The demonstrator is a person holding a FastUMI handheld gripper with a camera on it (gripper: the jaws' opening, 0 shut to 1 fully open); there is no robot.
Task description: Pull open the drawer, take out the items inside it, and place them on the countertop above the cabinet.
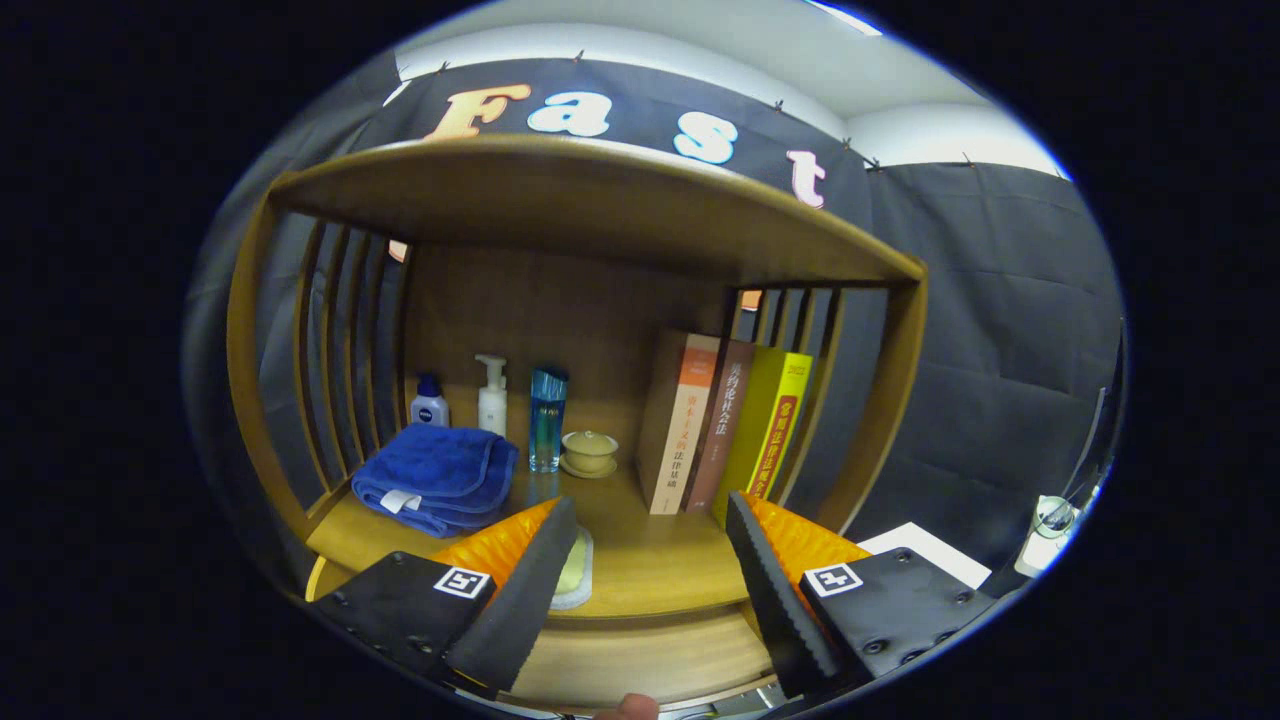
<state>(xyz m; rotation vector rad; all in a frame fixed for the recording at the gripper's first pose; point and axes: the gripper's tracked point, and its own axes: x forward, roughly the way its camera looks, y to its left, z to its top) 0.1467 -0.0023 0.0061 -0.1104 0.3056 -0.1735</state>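
Several things already stand on the table of the wooden slat-sided cabinet (560,200) in front of you: three upright books (725,425) at the right, a folded blue towel (437,478) at the left, then a white pump bottle (491,395), a tall blue bottle (547,420), a small blue-capped bottle (429,402) and a little lidded ceramic cup (590,452) behind. A pale soap-like pad (574,568) lies just beside the left finger. Your claw (640,575) stands apart, holding nothing, over the front edge. I cannot tell where the drawer is or whether it is open; judge the task unfinished until you check it.
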